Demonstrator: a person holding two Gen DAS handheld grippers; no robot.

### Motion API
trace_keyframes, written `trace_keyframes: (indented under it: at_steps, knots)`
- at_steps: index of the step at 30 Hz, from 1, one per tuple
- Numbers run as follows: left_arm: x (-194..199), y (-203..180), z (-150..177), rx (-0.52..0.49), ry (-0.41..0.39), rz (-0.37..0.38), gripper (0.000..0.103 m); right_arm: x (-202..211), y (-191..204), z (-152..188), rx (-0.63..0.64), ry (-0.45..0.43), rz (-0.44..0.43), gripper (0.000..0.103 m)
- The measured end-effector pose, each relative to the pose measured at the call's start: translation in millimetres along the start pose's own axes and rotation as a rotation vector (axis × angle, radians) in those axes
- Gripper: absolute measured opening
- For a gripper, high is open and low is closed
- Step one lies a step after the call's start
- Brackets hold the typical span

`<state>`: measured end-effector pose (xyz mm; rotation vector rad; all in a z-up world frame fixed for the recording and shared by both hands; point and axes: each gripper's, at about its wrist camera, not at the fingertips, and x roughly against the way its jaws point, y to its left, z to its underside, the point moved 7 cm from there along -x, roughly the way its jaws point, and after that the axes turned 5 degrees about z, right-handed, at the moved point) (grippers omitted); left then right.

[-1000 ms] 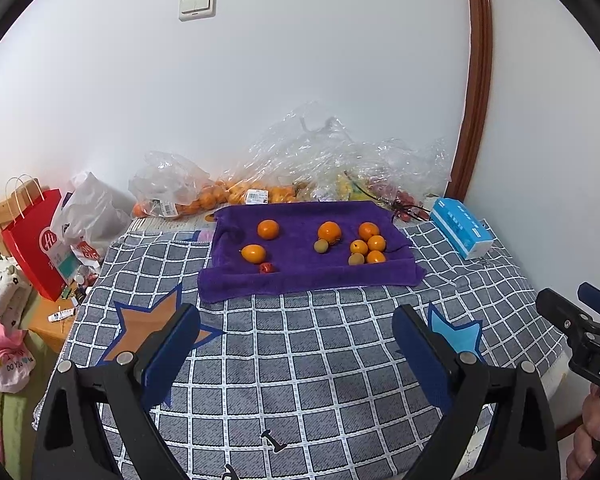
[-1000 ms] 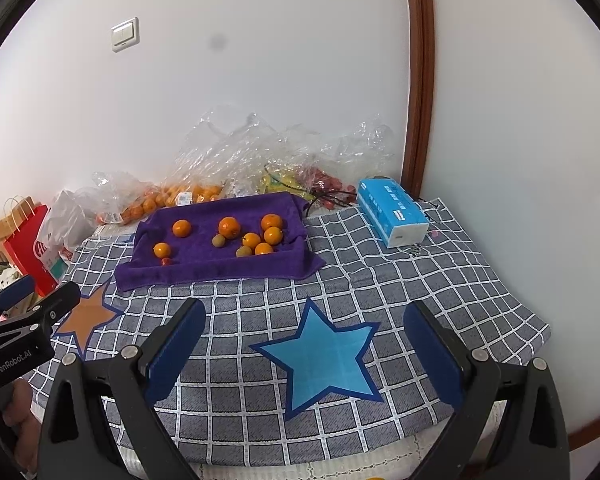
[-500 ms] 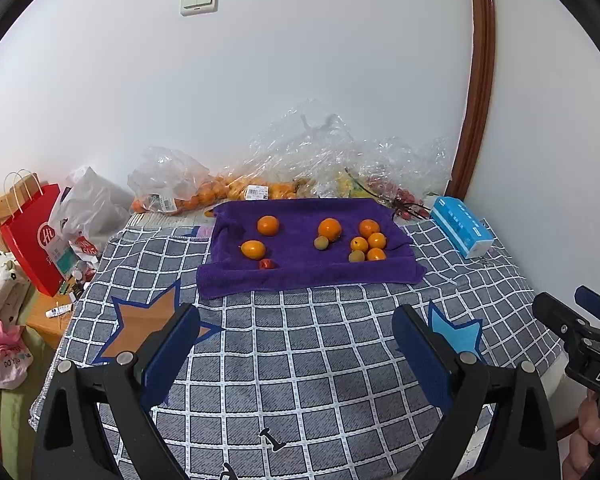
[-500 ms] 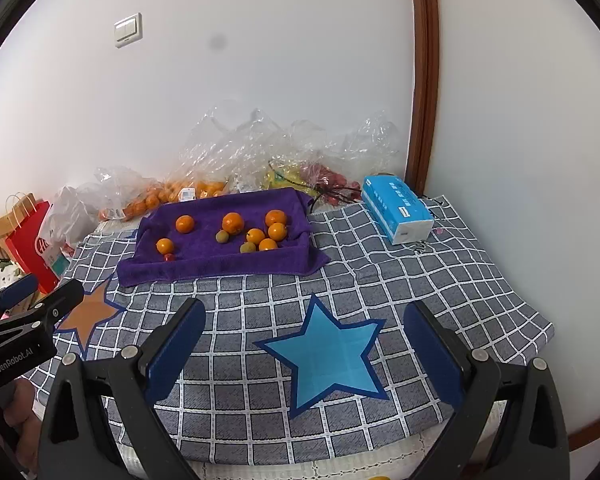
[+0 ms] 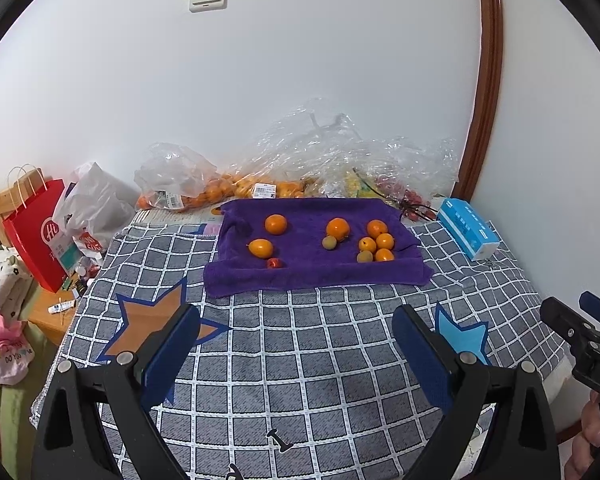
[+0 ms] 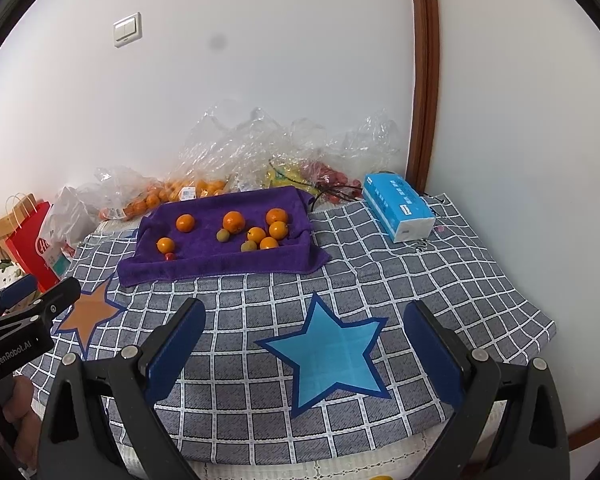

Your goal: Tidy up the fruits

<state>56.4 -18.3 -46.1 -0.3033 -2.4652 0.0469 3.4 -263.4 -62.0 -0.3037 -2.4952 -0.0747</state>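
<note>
Left gripper (image 5: pixel 296 340) fingers spread, empty, above the checked cloth (image 5: pixel 300 360) near the desk's front edge. Right gripper (image 6: pixel 304 338) likewise, over the blue star (image 6: pixel 332 354). Fruits (image 5: pixel 336 240) lie on the purple towel (image 5: pixel 312 276) toward the back edge, well apart from both.

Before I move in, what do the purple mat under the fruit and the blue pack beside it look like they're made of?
The purple mat looks like soft terry cloth: matte, fuzzy pile, rumpled edges and folds, so likely a towel. The blue pack seems to be thin glossy plastic film over a soft block, with a white end showing; probably tissues, though the print is too small to read.
</note>
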Motion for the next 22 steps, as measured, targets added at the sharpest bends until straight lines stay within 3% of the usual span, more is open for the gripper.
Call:
trace_keyframes:
  at_steps: [22]
  knots:
    - [-7,4,-2,0.003,0.010,-0.007,0.098,-2,9,-7,0.020,-0.005,-0.008,0.098]
